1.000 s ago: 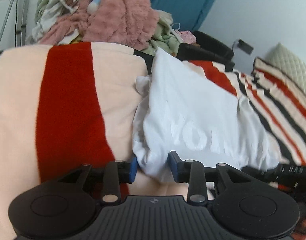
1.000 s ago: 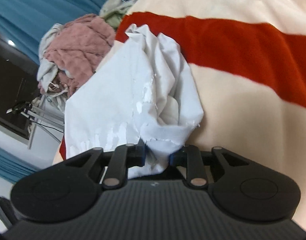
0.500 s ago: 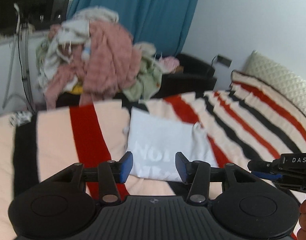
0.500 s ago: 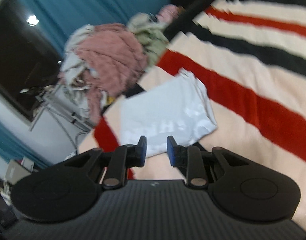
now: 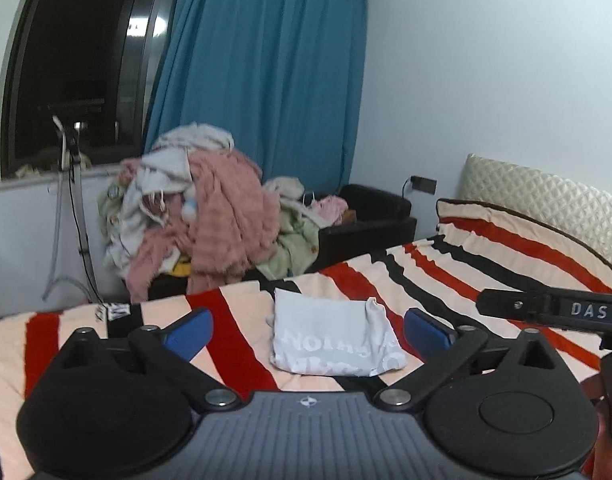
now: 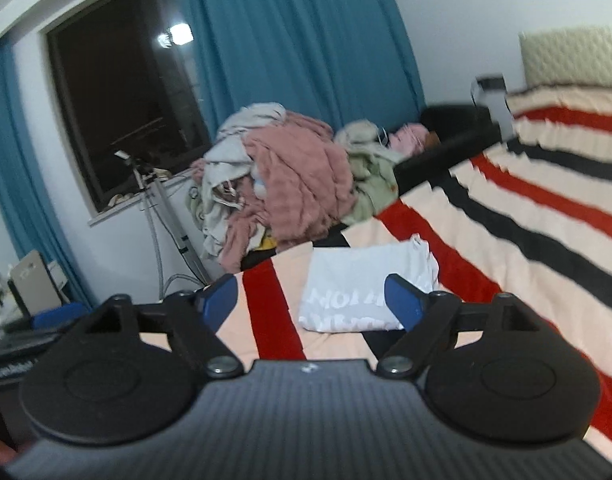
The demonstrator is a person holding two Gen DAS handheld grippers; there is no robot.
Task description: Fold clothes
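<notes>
Looking across the room, we see first the bed [image 5: 458,276], covered by a cream blanket [image 6: 546,216] with red and black stripes, and a quilted headboard [image 5: 546,196] at its far right end. Behind it hangs a teal curtain [image 5: 266,72] beside a dark window [image 5: 78,60]. Beyond the bed's far edge we find a tall heap of unfolded clothes [image 5: 210,216], mostly pink and pale green, spilling over a black seat [image 5: 374,208]. On the blanket, near that far edge and well apart from both tools, we see the folded white T-shirt [image 5: 330,336] lying flat as a neat rectangle, with faint white lettering on its top face; in the right wrist view the same shirt [image 6: 362,288] lies across a cream band just right of a red stripe. Our left tongs [image 5: 308,330] are opening, their blue pads [image 5: 190,330] spread wide, with nothing gripped; the shirt only shows through the gap, far beyond them. Our right tongs [image 6: 310,298] are opening too, blue pads [image 6: 402,300] apart, likewise holding nothing. In the left wrist view we also catch part of the other tool at the right edge, marked with white letters.
</notes>
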